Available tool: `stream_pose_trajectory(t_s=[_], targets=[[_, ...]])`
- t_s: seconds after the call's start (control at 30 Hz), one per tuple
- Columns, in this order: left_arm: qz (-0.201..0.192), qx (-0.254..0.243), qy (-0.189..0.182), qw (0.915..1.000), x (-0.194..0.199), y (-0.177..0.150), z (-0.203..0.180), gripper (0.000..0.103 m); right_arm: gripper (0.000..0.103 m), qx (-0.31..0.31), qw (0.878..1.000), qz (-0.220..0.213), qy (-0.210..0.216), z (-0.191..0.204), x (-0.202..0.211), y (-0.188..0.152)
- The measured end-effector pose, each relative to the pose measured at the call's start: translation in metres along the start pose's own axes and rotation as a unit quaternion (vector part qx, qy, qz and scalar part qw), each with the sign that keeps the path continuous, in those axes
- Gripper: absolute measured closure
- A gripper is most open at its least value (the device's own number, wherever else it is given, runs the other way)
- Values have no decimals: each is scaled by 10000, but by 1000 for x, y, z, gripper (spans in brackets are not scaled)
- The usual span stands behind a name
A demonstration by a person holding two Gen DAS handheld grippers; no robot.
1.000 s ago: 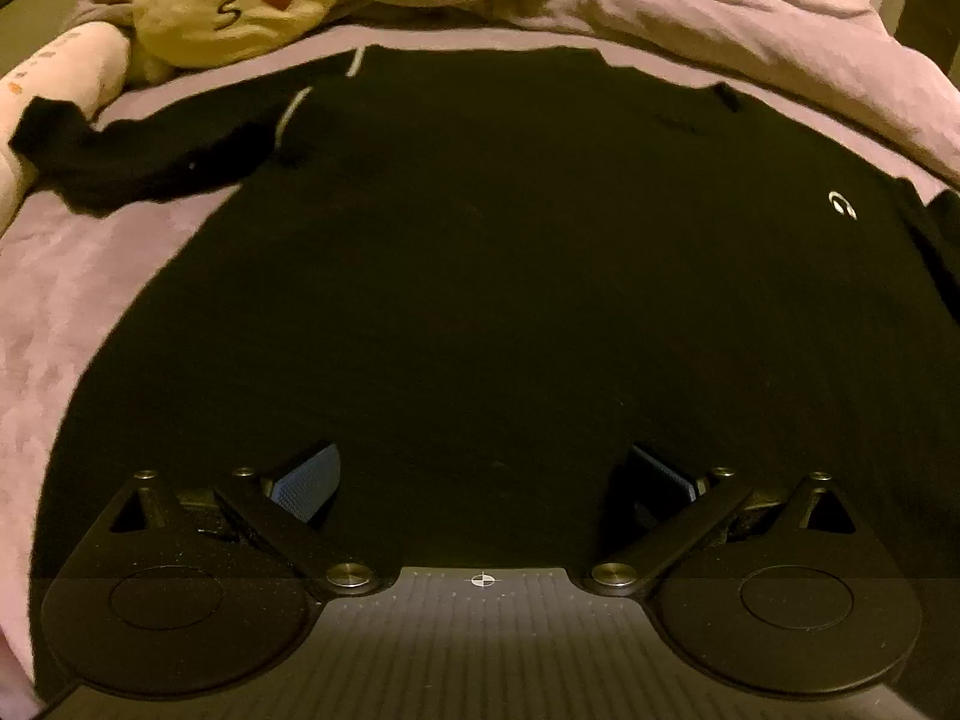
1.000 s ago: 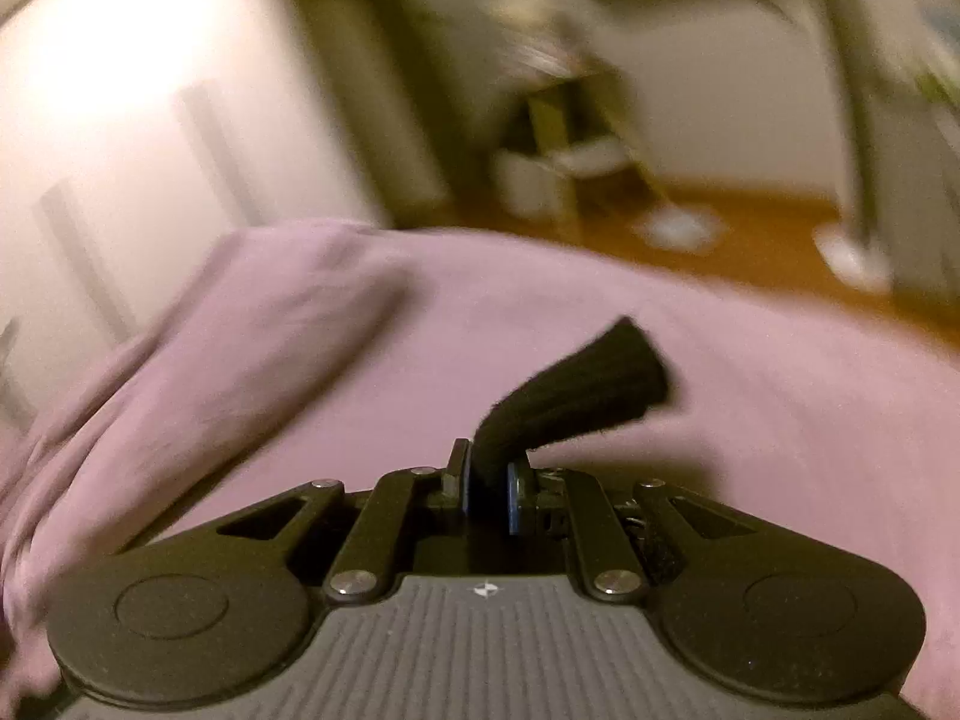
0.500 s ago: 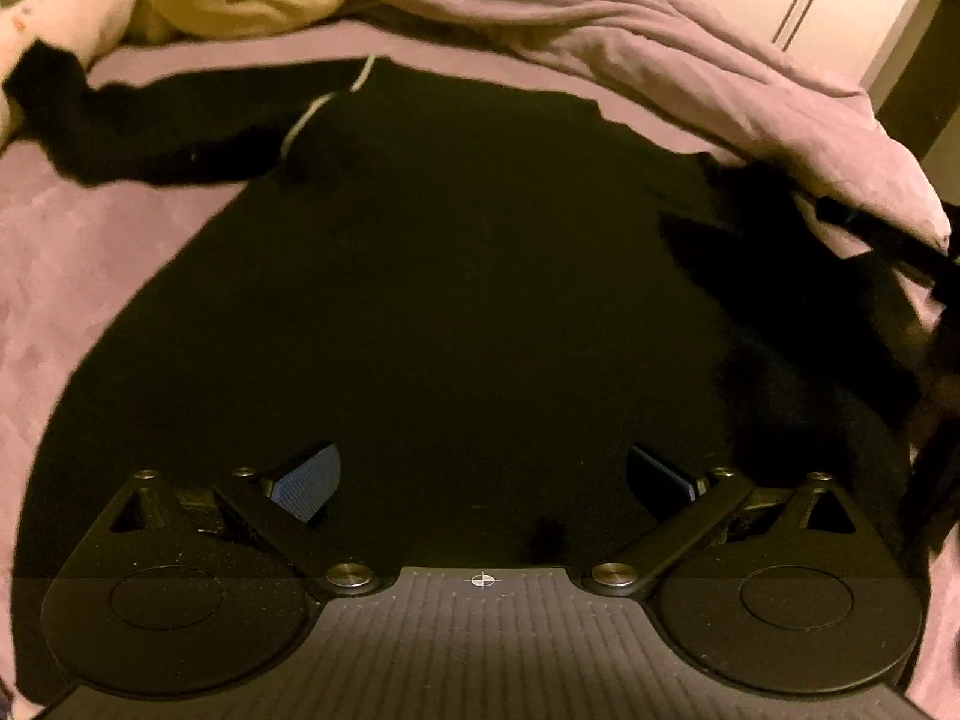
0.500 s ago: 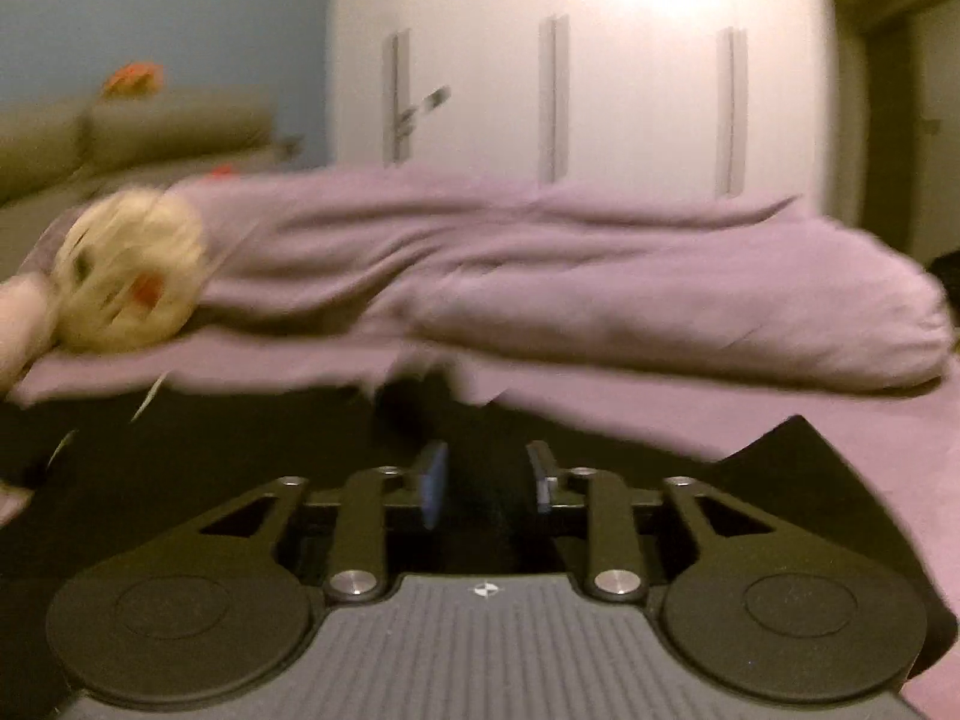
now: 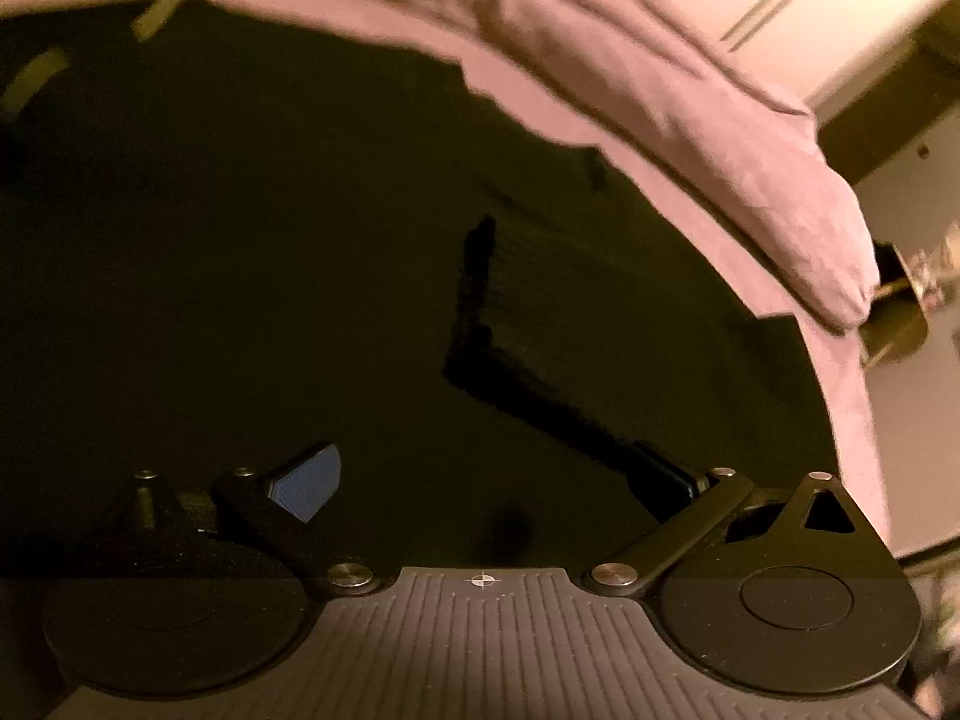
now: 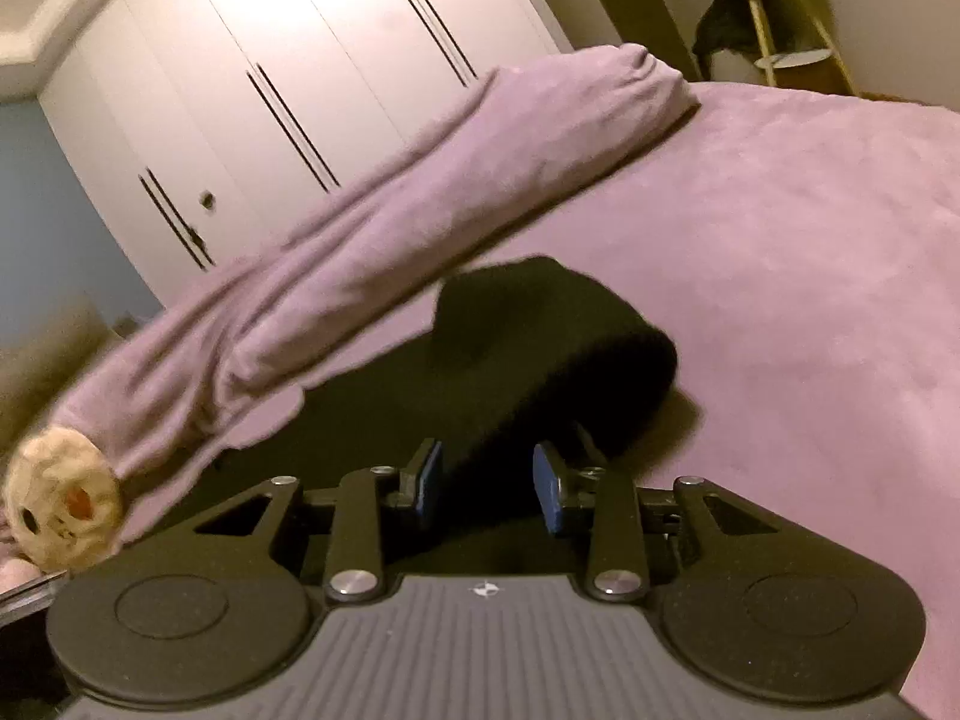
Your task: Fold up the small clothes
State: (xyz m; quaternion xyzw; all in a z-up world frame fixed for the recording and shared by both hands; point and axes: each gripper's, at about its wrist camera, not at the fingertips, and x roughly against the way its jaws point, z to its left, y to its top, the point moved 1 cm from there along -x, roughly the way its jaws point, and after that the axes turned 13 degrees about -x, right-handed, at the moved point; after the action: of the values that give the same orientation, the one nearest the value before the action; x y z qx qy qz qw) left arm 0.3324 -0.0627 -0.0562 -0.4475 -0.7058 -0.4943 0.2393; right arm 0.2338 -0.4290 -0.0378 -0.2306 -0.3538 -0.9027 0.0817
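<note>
A black sweater (image 5: 252, 276) lies flat on the purple bed (image 6: 810, 252). One sleeve is folded over its body, and the ribbed cuff (image 5: 540, 312) rests on top. My left gripper (image 5: 486, 474) hovers low over the sweater, wide open and empty. In the right wrist view the folded sleeve (image 6: 570, 348) arches up in a loop, and its end runs between my right gripper (image 6: 489, 480). Those jaws are opening. The blue pads (image 6: 549, 486) stand a little off the fabric.
A rolled purple blanket (image 6: 420, 180) lies along the far edge of the sweater. A round yellow plush toy (image 6: 63, 504) sits at its left end. White wardrobe doors (image 6: 270, 60) stand behind the bed, and a small shelf stand (image 6: 786, 48) is at the far right.
My right gripper, shut on the sleeve cuff a second ago, has carried it over the sweater body and parted its jaws. The left view has swung right, and the plush toy has left it.
</note>
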Motion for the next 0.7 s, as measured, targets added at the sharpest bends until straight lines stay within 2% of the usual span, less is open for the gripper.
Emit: stream_pose_trajectory(t_s=[0.17, 0.23, 0.27, 0.3, 0.37, 0.43, 0.5, 0.6, 0.7], targets=[[10, 570, -308, 9979, -43, 18, 8, 0, 64, -241, 9996, 132, 16, -8, -20, 6], [-65, 787, -574, 9952, -48, 21, 11, 6, 64, -245, 9996, 81, 60, -6, -21, 8], [-92, 903, -778, 9928, -51, 24, 13, 19, 64, -241, 9997, 53, 94, -2, -22, 8], [-47, 1013, -957, 9902, -56, 26, 15, 40, 64, -258, 9996, 42, 137, 0, -21, 8], [198, 1283, -1182, 9845, -69, 27, 19, 50, 64, -307, 9994, 41, 180, 0, -24, 8], [151, 1372, -1224, 9828, -74, 29, 21, 58, 64, -355, 9992, 17, 204, -1, -25, 9], [165, 1325, -1233, 9833, -76, 33, 21, 86, 64, -500, 9985, -19, 237, -6, -26, 11], [79, 1184, -1259, 9849, -71, 37, 18, 87, 64, -877, 9957, -49, 296, -15, -30, 14], [-215, 810, -1194, 9893, -52, 47, 12, 88, 64, -969, 9949, -110, 271, -18, -30, 12]])
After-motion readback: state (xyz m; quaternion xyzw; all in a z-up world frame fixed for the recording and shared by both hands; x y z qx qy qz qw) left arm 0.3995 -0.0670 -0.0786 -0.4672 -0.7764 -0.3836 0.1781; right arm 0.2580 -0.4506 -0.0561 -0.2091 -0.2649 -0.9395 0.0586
